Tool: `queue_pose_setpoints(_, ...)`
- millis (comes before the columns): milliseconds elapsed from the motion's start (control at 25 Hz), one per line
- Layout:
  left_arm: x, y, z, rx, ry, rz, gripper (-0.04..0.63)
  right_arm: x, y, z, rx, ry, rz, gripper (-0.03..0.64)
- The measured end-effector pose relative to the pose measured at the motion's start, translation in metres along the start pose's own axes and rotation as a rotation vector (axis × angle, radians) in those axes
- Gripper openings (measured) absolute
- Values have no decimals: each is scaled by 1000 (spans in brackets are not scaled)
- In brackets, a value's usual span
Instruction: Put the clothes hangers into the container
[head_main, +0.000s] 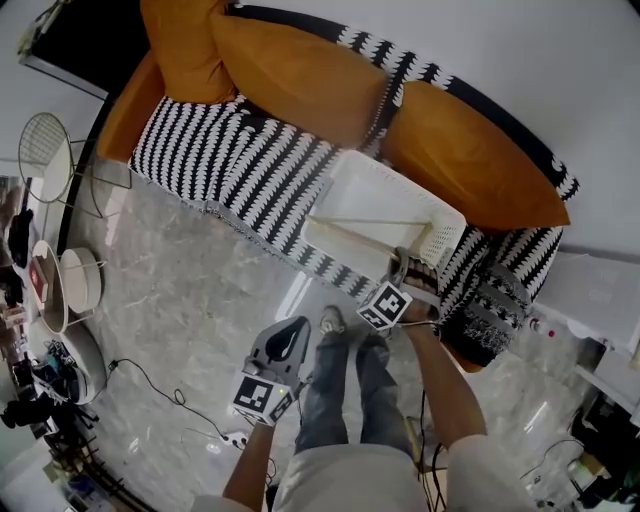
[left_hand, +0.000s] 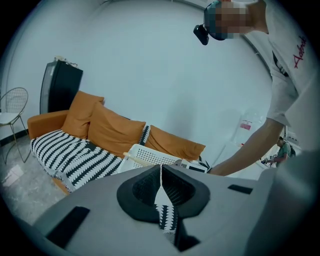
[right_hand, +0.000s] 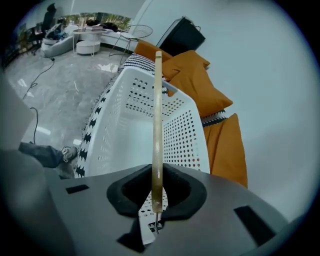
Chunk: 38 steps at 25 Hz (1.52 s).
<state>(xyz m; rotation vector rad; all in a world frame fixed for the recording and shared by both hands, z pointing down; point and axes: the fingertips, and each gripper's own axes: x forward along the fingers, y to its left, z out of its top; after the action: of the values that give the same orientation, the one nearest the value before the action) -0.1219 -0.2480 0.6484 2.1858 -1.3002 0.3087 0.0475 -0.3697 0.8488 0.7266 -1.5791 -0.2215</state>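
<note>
Right gripper (right_hand: 157, 192): jaws clamped on wooden hanger (right_hand: 157, 125), next to its hook.
Hanger: pokes into white perforated container (head_main: 375, 190).
Container: on striped sofa (head_main: 220, 160), in front of orange cushions (head_main: 290, 70).
Left gripper (left_hand: 161, 172): jaws together, nothing between, low by person's legs (head_main: 330, 390).

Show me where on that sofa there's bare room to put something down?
The striped seat beside the white basket, in front of the orange cushions, is bare. The basket's inside is mostly free too, apart from the wooden hanger held by the right gripper. The basket's other side is crowded: a dark patterned bundle fills it.
</note>
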Motion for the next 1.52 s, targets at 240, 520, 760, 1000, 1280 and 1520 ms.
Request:
queue_pose_setpoints(240, -4, 6, -5, -14, 8, 9, 35, 8, 10, 12, -103, 32, -1, 74)
queue_pose_setpoints(520, -5, 6, -4, -7, 0, 9, 35, 10, 25, 7, -34, 2, 80, 180)
queue_pose_setpoints(760, -2, -4, 1, 4, -7, -4, 35, -4, 19, 4, 21, -53, 103, 216)
queue_pose_setpoints(1000, 1, -12, 16, 29, -34, -20, 35, -23, 23, 15, 63, -113, 175, 224)
queue_pose_setpoints(1280, -1, -27, 25, 46, -52, -22, 35, -45, 20, 13, 95, -155, 157, 224)
queue_pose_setpoints(1520, -6, -42, 35, 61, -85, -32, 35, -79, -7, 12, 128, -209, 37, 43)
